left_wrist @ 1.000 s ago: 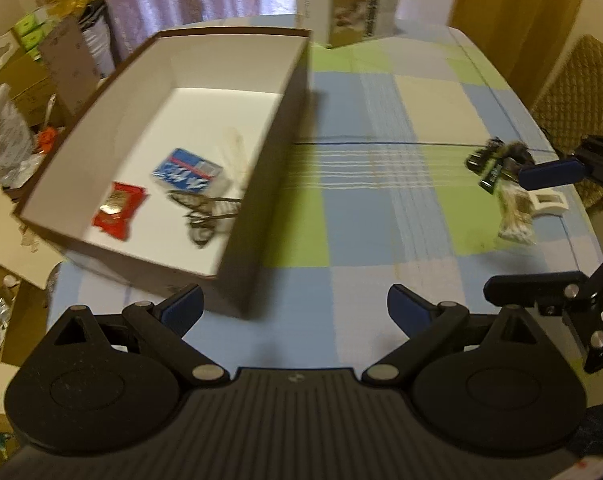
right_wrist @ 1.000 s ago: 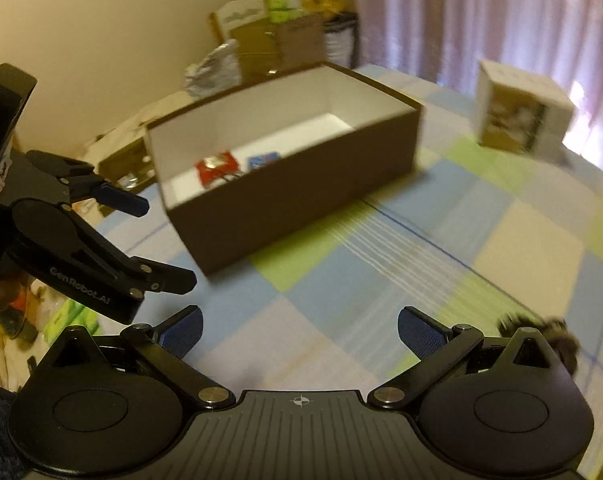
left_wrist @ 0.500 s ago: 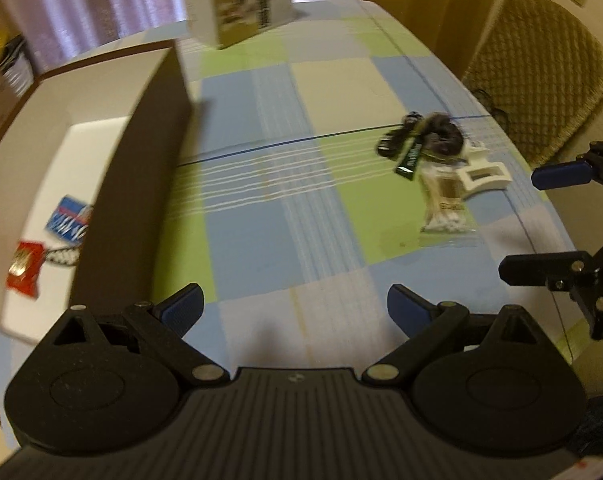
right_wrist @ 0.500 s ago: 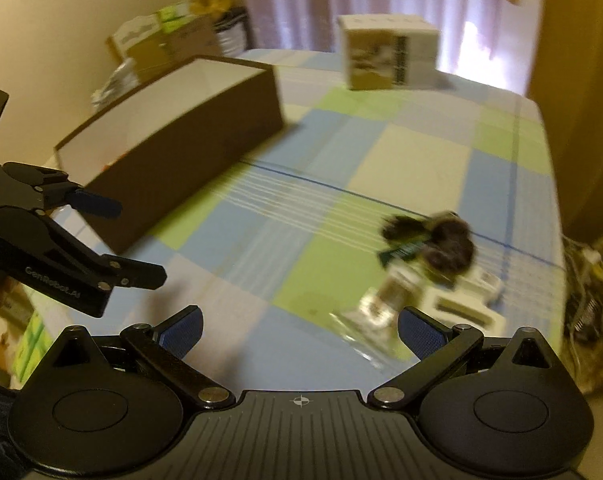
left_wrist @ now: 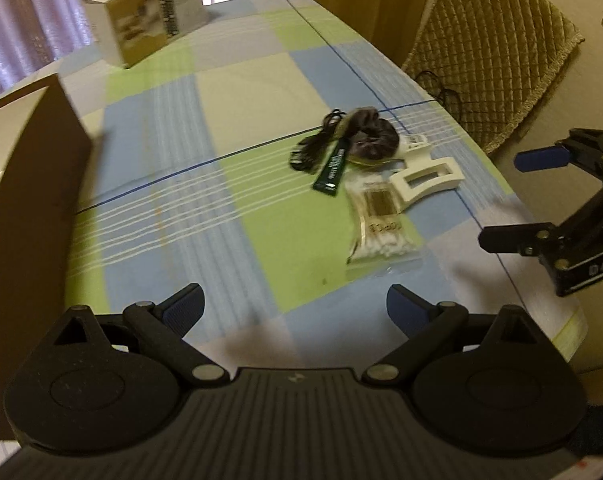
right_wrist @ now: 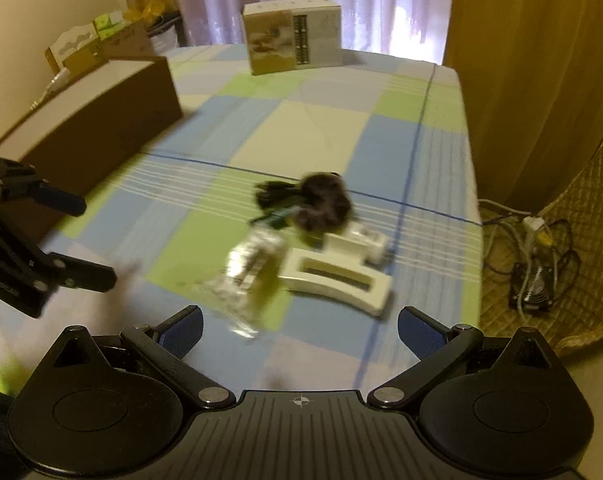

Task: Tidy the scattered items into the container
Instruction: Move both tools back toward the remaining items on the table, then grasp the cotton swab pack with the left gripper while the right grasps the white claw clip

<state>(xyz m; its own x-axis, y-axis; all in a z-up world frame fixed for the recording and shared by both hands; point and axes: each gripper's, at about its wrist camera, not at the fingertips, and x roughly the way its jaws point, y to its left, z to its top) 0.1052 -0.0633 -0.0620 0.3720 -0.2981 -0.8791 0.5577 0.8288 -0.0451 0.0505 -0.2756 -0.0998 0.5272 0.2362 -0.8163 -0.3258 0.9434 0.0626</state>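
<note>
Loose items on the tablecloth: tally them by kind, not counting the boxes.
Hair scrunchie: 1
Black cord bundle: 1
Dark green tag: 1
White hair claw clip: 1
Cotton swab packet: 1
Total: 5

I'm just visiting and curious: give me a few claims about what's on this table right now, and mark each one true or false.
1. Both grippers, left and right, are open and empty. True.
2. The white clip lies inside the brown box. False: it lies on the tablecloth, apart from the box.
3. The cotton swab bag lies beside the clip. True.
4. The dark scrunchie is held in a gripper. False: it rests on the tablecloth.
</note>
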